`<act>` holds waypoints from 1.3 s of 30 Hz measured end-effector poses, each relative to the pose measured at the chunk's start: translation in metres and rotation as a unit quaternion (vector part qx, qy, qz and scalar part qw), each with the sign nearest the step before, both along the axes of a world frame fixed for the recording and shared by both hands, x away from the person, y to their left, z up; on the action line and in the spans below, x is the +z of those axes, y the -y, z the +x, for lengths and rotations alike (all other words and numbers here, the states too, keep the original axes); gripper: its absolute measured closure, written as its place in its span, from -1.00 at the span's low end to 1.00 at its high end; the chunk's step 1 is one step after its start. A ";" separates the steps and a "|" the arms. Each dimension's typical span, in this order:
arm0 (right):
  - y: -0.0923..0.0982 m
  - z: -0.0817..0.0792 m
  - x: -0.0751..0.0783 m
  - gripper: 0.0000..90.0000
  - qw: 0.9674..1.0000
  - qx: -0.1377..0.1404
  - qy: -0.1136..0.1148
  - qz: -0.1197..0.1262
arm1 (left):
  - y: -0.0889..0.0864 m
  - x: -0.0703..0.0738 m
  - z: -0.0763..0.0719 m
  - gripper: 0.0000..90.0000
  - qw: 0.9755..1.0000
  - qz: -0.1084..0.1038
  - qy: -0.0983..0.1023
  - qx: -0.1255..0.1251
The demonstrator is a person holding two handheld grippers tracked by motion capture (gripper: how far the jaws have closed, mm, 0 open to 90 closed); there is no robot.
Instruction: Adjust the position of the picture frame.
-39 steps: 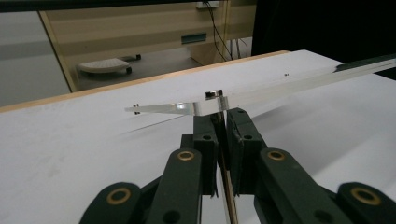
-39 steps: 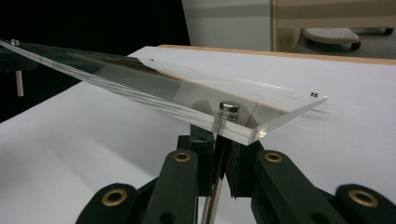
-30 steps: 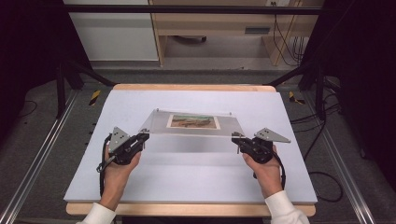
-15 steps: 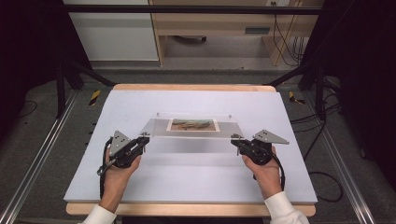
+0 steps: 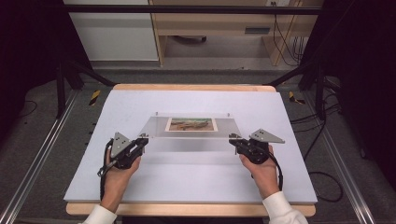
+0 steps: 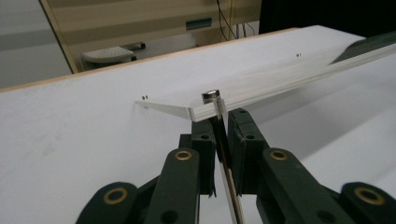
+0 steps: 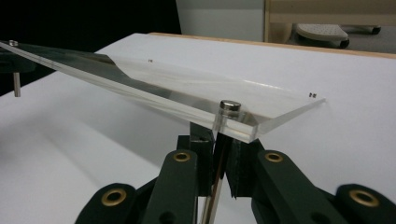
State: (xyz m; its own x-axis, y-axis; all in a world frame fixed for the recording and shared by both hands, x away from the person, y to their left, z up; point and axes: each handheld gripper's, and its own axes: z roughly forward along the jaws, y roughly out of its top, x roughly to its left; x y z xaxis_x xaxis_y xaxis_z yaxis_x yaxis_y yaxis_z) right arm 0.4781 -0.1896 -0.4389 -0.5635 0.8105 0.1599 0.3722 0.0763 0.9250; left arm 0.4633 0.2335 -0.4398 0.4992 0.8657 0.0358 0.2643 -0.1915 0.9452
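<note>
- Acrylic frame (image 5: 191,127) w/ a landscape picture (image 5: 191,124) inside sits mid-table, its near edge up off the white table (image 5: 187,177), far edge low toward the surface.
- Left gripper (image 5: 142,140) at the near-left corner: jaws pressed onto a thin metal pin (image 6: 218,116) hanging below the corner bolt (image 6: 210,96), seen in left gripper view.
- Right gripper (image 5: 232,139) at the near-right corner, same deal: jaws pinching the standoff pin (image 7: 219,123) under its cap (image 7: 229,105).
- Left hand (image 5: 116,175) & right hand (image 5: 261,170) come in from the bottom, white sleeves showing.
- Pane casts a soft shadow on the table beneath it.
- Beyond the table: wooden desk (image 5: 210,28), cables (image 5: 285,37) on the floor.
</note>
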 end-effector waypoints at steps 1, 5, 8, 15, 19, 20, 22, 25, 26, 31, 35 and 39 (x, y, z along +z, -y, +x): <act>0.000 0.000 0.000 0.84 1.000 0.000 0.000 0.000 | 0.001 -0.002 -0.001 0.79 1.000 0.004 -0.004 -0.002; 0.000 -0.005 -0.009 0.85 1.000 0.002 -0.014 -0.011 | 0.002 -0.009 -0.006 0.80 1.000 0.014 -0.024 -0.002; 0.000 -0.007 -0.016 0.86 0.999 0.004 -0.027 -0.021 | 0.002 -0.016 -0.008 0.82 0.999 0.014 -0.041 -0.004; 0.002 -0.013 -0.028 0.88 0.997 0.007 -0.066 -0.033 | 0.003 -0.026 -0.013 0.83 0.997 0.020 -0.071 -0.006; 0.002 -0.014 -0.031 0.88 0.996 0.005 -0.074 -0.040 | 0.004 -0.029 -0.015 0.83 0.997 0.027 -0.079 -0.005; 0.002 -0.015 -0.033 0.88 0.996 0.002 -0.083 -0.042 | 0.005 -0.030 -0.015 0.83 0.996 0.029 -0.082 -0.004; 0.002 -0.015 -0.033 0.88 0.996 0.004 -0.082 -0.046 | 0.005 -0.031 -0.015 0.83 0.996 0.032 -0.087 -0.004; 0.002 -0.015 -0.035 0.87 0.995 0.006 -0.087 -0.051 | 0.006 -0.032 -0.016 0.83 0.995 0.038 -0.094 -0.003; 0.001 -0.016 -0.035 0.87 0.994 0.004 -0.093 -0.050 | 0.006 -0.033 -0.016 0.83 0.995 0.039 -0.097 -0.003; 0.001 -0.016 -0.037 0.87 0.994 0.005 -0.096 -0.056 | 0.005 -0.034 -0.014 0.84 0.994 0.036 -0.100 -0.003; 0.000 -0.016 -0.037 0.87 0.994 0.006 -0.099 -0.055 | 0.005 -0.035 -0.013 0.84 0.994 0.039 -0.099 0.001; 0.000 -0.016 -0.037 0.87 0.994 0.007 -0.098 -0.057 | 0.004 -0.035 -0.013 0.84 0.994 0.041 -0.101 -0.001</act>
State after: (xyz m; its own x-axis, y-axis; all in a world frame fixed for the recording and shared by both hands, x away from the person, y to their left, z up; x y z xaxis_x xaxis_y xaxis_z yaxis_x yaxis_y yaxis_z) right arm 0.4620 -0.1896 -0.4762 -0.5424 0.8216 0.1755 0.5422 0.1827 0.8202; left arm 0.4502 0.2292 -0.4750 0.5049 0.8631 0.0057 0.4467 -0.2669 0.8539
